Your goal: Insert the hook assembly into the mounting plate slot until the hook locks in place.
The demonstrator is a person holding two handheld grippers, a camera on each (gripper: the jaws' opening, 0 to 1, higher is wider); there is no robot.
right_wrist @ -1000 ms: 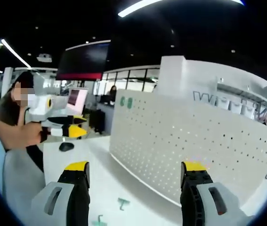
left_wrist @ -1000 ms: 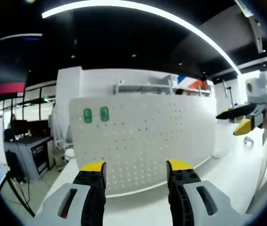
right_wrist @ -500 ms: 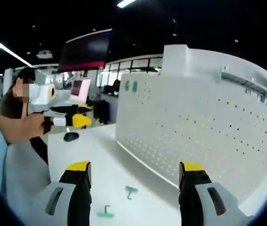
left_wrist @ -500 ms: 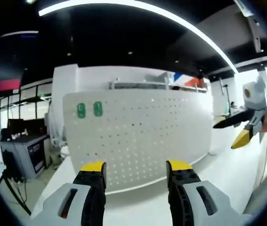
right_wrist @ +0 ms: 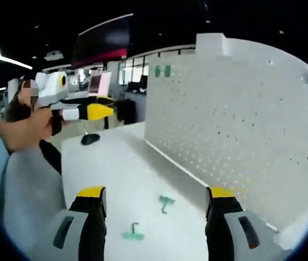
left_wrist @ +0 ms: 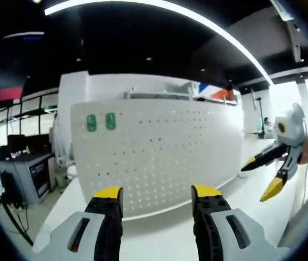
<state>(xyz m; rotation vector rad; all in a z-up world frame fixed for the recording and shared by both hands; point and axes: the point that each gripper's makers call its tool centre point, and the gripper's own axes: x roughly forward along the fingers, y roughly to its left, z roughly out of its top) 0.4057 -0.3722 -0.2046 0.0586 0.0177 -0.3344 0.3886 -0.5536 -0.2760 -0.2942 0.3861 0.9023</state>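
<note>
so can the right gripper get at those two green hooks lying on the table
Probably yes: the two green hooks lie on bare white table just ahead of the open right gripper, with nothing between.

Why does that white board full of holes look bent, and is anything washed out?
Left gripper view: the fisheye lens bows the white perforated board, and window glare bleaches the right edge. Right gripper view: the board bulges too; two small green hooks on the white table look slightly soft.

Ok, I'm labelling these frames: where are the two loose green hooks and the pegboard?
near hook (right_wrist: pixel 133 232), right gripper view, on its flat base.
far hook (right_wrist: pixel 166 202), right gripper view, on its middle.
pegboard (left_wrist: pixel 159 152), left gripper view, on its perforated face.
</note>
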